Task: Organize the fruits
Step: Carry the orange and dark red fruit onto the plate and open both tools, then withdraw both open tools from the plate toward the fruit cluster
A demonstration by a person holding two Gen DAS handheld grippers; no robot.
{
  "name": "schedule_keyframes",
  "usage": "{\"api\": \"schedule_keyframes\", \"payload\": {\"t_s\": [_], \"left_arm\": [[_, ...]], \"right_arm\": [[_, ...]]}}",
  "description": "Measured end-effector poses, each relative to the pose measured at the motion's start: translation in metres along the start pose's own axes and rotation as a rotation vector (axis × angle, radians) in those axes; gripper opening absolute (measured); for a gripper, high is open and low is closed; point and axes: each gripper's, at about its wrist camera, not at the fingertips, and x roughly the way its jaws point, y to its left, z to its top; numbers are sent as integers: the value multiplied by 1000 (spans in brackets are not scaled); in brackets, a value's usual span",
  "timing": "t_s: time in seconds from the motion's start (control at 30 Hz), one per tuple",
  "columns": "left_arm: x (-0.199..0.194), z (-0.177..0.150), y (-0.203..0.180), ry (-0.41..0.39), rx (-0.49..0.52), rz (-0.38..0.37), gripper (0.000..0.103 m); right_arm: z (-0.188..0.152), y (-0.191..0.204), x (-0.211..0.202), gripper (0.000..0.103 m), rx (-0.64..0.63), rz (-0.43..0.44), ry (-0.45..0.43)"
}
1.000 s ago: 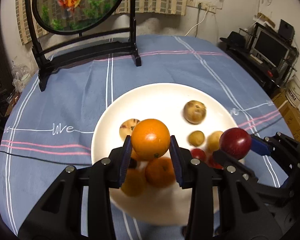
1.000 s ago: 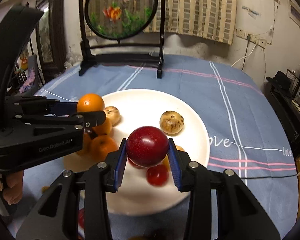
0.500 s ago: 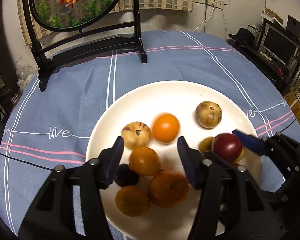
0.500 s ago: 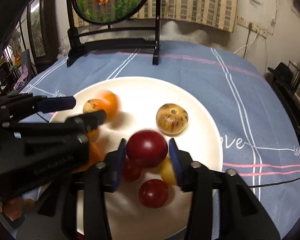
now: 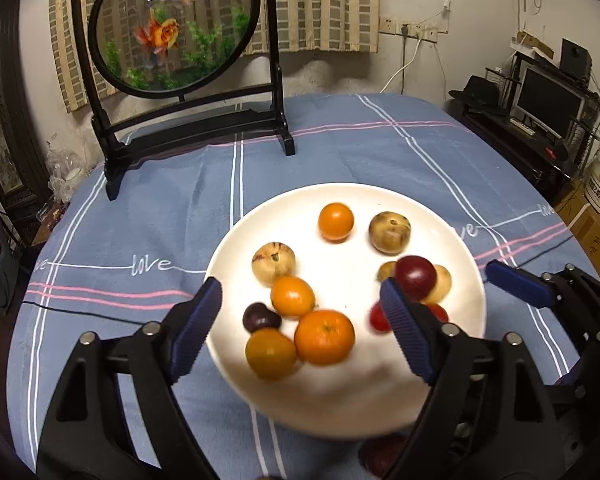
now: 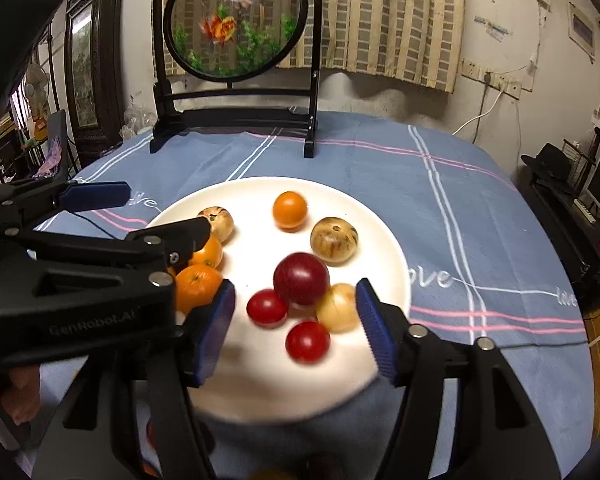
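A white plate (image 5: 380, 396) (image 6: 388, 240) holds several fruits. An orange (image 5: 335, 221) (image 6: 289, 209) lies alone toward the far side of the plate, near a brown fruit (image 5: 389, 231) (image 6: 334, 239). A dark red plum (image 5: 415, 277) (image 6: 301, 278) rests among small red fruits (image 6: 307, 341) and a yellow fruit (image 6: 338, 307). More oranges (image 5: 324, 336) cluster at the near left. My left gripper (image 5: 300, 328) is open and empty above the plate's near side. My right gripper (image 6: 294, 326) is open and empty, with the plum just beyond its fingers.
A round goldfish screen on a black stand (image 5: 172, 32) (image 6: 236, 20) stands at the far side of the blue tablecloth (image 5: 340, 148). Dark red fruit (image 5: 380, 454) lies on the cloth below the plate. A desk with a monitor (image 5: 548, 98) is at the right.
Both grippers opened and drew back. The orange left my left gripper and rolled to the plate's far side. The plum left my right gripper and now rests among the red fruits.
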Motion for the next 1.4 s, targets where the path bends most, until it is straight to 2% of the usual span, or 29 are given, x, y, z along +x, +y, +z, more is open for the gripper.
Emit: {"api": "schedule_keyframes", "payload": {"t_s": [0.1,0.2,0.3,0.5,0.67,0.87,1.13,1.4], "left_arm": [[-19,-11,0,-14,-2,-3,92],[-36,-27,2,-16,-11,-5,93],[-54,-53,7,-16,-36,8,94],[-76,-109,23,23,-85,11,95],[-90,-136,37,39,-107,30,95],[-97,-151,37,54,-100,41,95],[-86,-163,28,103,-56,46,95],[-74,-169,28,131,-44,39,95]], "right_arm": [[-14,-4,-22,64,16,-9,-17],[-33,-13,-45,64,65,-12,-28],[-56,-21,-64,64,121,-23,-34],[-98,-23,-85,64,171,-23,1],[-126,-21,-94,64,207,2,43],[-146,-17,-102,64,217,24,66],[-155,-12,-100,64,184,42,79],[-158,-4,-91,64,174,96,113]]}}
